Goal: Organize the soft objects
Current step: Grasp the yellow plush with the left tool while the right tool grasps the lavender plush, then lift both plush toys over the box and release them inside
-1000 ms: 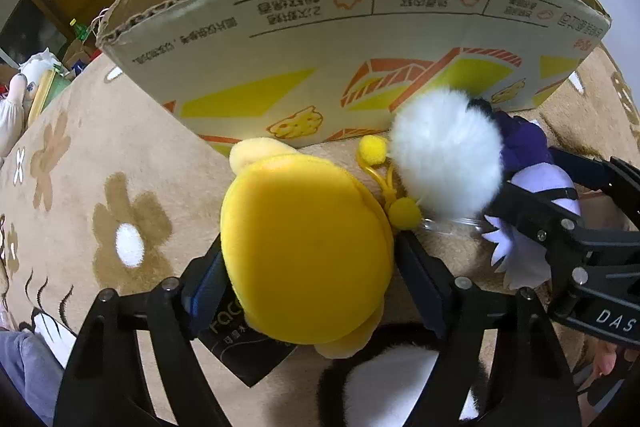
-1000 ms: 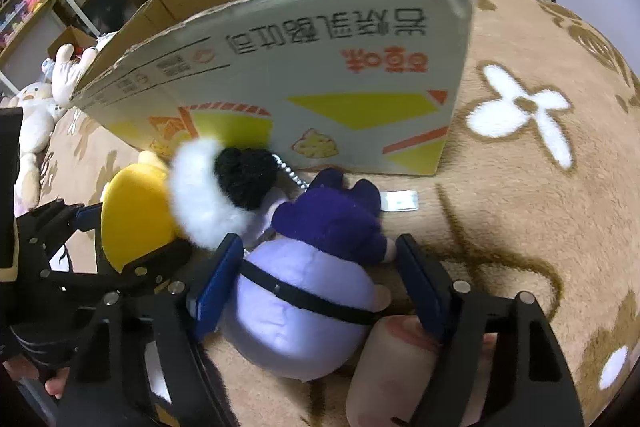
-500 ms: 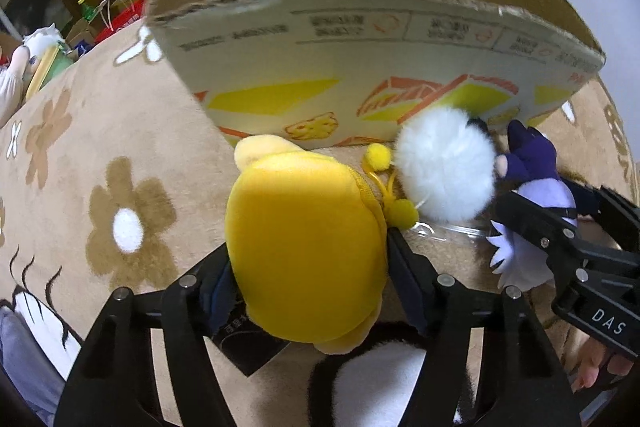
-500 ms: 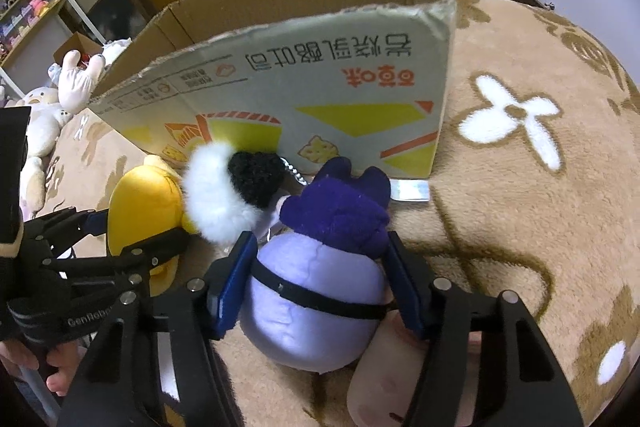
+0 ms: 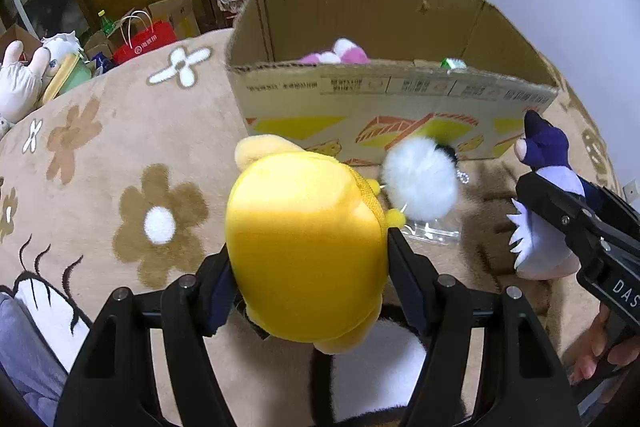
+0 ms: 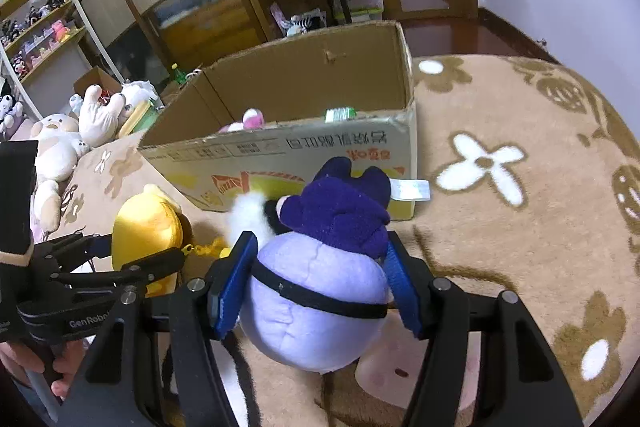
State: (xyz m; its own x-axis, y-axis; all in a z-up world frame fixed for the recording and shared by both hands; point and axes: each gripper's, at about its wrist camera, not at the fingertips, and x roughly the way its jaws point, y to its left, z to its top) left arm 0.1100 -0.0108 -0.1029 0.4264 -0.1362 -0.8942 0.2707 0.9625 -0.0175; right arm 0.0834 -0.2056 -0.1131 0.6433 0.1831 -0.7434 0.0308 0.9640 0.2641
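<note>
Left gripper (image 5: 307, 267): clamped on the yellow plush (image 5: 304, 247), pads pressing both flanks; toy bulges forward out of the grip, long axis along the fingers, clear of the rug.
Right gripper (image 6: 320, 283): pinching the lavender plush (image 6: 316, 299) across its round body, purple hat (image 6: 340, 215) pointing forward and up; toy looks lifted off the rug, though contact underneath is hidden.
Between the two: white pompom (image 5: 420, 183) with a dark patch and a short chain, lying on the rug (image 5: 120, 163) just ahead of both grippers, near the box front; held by neither.
Under the pompom: clear plastic wrapper (image 5: 432, 231), flat on the rug.
Key relation: cardboard box (image 5: 400, 99) straight ahead of both sets of fingers, open top, near wall upright; rim stands above both toys in each wrist view, so each load likely needs to rise over that wall, then forward. Right gripper seems closer to the right corner of the box; left roughly centred on the front wall.
Box contents: pink-and-white plush (image 5: 340, 55) towards the left-middle, small green-and-white item (image 6: 340, 114) near the right; rest of the floor hidden by the wall.
Far left: loose pale plush toys (image 6: 56, 143) beyond the rug edge, well apart.
</note>
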